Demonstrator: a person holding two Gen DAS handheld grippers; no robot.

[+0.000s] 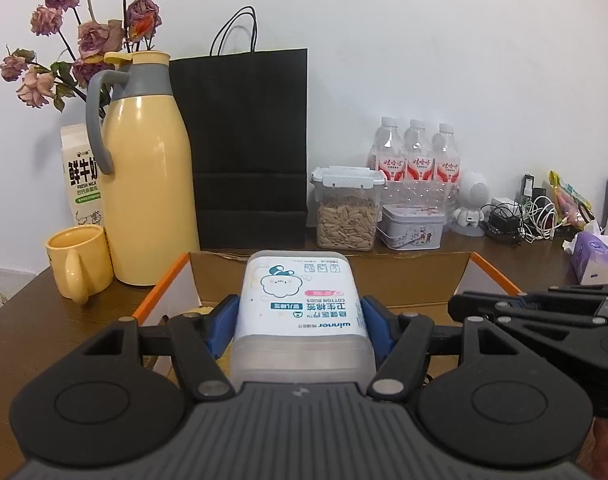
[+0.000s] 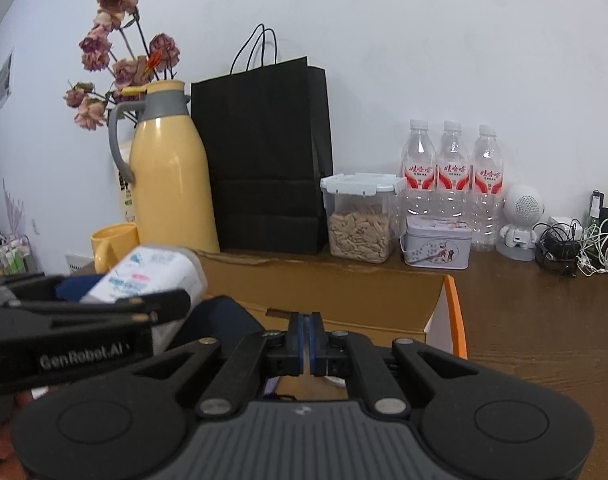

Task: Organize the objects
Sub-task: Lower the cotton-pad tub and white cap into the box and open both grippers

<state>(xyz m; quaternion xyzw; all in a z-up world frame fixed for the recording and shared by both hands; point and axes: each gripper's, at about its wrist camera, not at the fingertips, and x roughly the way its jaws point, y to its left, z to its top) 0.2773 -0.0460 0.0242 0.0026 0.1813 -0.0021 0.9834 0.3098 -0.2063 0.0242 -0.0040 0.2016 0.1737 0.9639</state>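
Brown wooden table (image 2: 535, 320) against white wall (image 1: 423, 60). Left gripper (image 1: 300, 312) clamps cotton-bud box (image 1: 300, 300); right gripper (image 2: 305, 340) fingers together, empty. Cardboard box (image 1: 383, 276) interior mostly hidden.

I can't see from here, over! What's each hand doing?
Left gripper clamped on cotton bud box, above open carton. Right gripper shut, empty, beside it. Nothing blocking the carton.
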